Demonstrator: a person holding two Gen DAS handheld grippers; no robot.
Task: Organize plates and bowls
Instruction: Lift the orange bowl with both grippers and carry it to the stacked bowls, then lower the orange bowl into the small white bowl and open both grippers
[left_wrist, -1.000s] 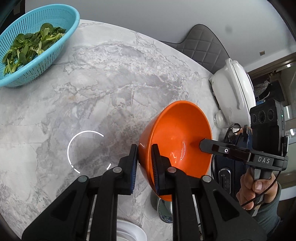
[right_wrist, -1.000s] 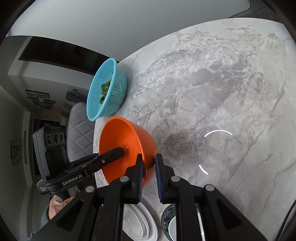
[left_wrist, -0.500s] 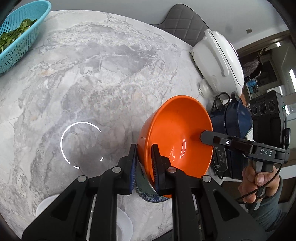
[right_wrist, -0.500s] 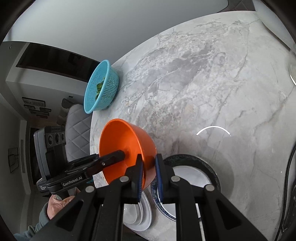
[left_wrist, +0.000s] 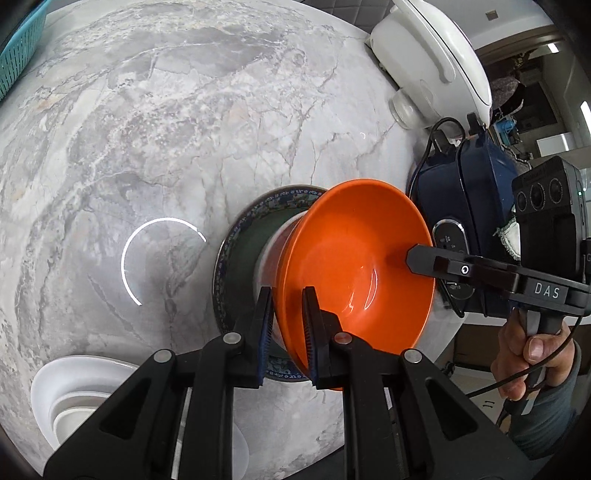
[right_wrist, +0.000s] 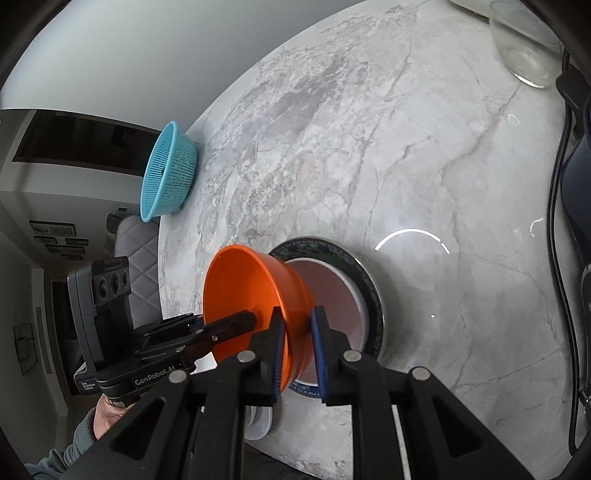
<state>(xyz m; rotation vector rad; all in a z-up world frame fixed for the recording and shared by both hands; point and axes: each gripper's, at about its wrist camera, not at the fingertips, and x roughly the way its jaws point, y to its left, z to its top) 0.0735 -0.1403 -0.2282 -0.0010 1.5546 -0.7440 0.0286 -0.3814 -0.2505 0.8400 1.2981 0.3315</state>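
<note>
An orange bowl (left_wrist: 354, 273) hangs tilted just above a dark plate with a blue patterned rim (left_wrist: 236, 258) that has a white dish (right_wrist: 332, 291) in it. My left gripper (left_wrist: 288, 299) is shut on the bowl's near rim, one finger inside and one outside. My right gripper (right_wrist: 297, 317) is shut on the opposite rim (right_wrist: 291, 332). In the left wrist view the right gripper's finger (left_wrist: 421, 258) reaches into the bowl. The left gripper's finger (right_wrist: 240, 321) shows the same way in the right wrist view. Stacked white dishes (left_wrist: 74, 391) sit near the table edge.
On the round marble table (left_wrist: 147, 129) are a turquoise colander (right_wrist: 168, 173) at the far edge, a white appliance (left_wrist: 436, 62), a dark blue appliance (left_wrist: 472, 206) with a black cable (right_wrist: 557, 221), and a clear glass (right_wrist: 528, 48). A grey quilted chair (right_wrist: 133, 240) stands beyond the edge.
Both grippers carried the orange bowl across the table and slightly down. The patterned plate has come into view under it, and the colander has slid toward the picture's edge.
</note>
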